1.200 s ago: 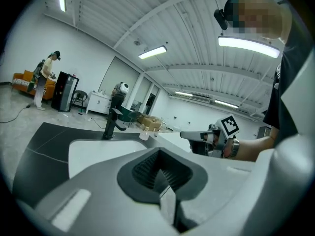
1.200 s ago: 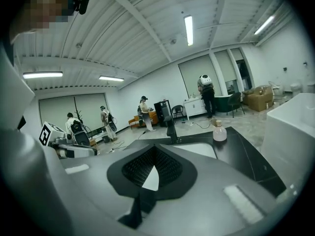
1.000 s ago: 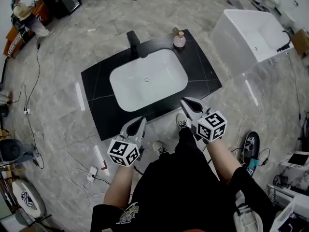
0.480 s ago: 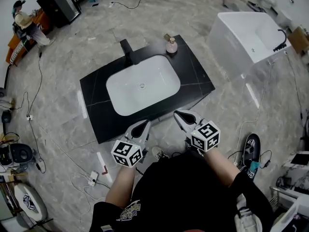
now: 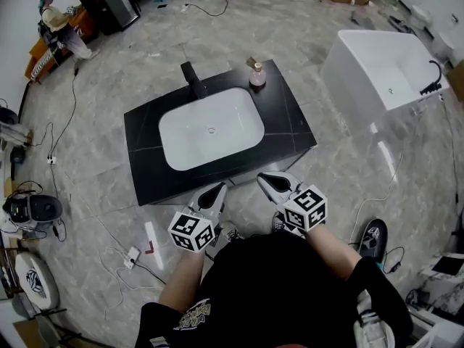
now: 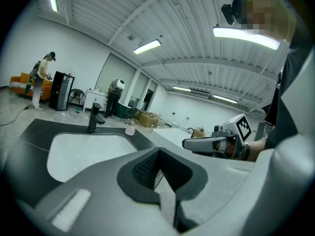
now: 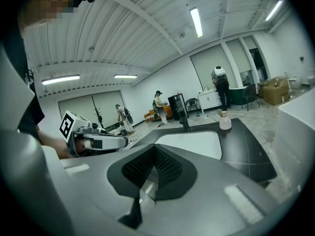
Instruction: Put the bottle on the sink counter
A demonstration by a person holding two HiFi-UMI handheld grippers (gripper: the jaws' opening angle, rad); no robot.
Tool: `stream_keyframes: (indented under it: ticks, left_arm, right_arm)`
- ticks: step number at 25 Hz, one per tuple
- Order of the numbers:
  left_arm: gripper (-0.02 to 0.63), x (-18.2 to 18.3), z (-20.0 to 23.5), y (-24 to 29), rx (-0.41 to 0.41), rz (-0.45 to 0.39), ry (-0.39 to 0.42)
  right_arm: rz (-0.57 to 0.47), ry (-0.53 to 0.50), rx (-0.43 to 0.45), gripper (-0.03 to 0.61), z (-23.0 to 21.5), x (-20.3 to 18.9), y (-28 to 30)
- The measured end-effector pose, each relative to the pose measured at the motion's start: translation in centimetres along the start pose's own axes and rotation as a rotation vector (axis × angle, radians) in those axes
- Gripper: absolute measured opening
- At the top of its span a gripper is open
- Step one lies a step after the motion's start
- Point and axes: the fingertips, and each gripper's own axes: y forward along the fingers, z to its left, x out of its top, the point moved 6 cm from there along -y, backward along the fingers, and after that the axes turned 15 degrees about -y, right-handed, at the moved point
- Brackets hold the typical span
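Note:
The pink bottle [image 5: 257, 74] stands upright on the far right corner of the black sink counter [image 5: 291, 124], right of the black faucet [image 5: 192, 79]. The left gripper view shows the bottle [image 6: 130, 128] small and far off, and so does the right gripper view, with the bottle [image 7: 225, 122] on the counter's far edge. My left gripper [image 5: 216, 189] and right gripper [image 5: 265, 178] hover side by side in front of the counter's near edge, well away from the bottle. Both are shut with nothing held.
A white basin [image 5: 210, 129] fills the counter's middle. A white bathtub [image 5: 384, 67] stands at the right. Cables and a power strip [image 5: 132, 255] lie on the marble floor at the left. People [image 5: 59, 22] stand in the far left corner.
The counter has slid farther away and smaller in the head view. Both grippers have drawn back from its front edge toward the body. The bottle has stayed in place.

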Motion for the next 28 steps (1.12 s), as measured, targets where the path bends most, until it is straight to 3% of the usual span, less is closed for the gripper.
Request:
stream_keyframes:
  ticks: [13, 28]
  left_arm:
    - [0.0, -2.0, -3.8, 0.5, 0.065, -0.053, -0.03]
    - [0.0, -1.4, -2.7, 0.2, 0.038, -0.01, -0.01]
  right_arm:
    - [-0.004, -0.016, 0.101, 0.028, -1.1, -0.4, -2.5]
    - [-0.017, 0.011, 0.066, 0.028, -0.4, -0.7, -1.3]
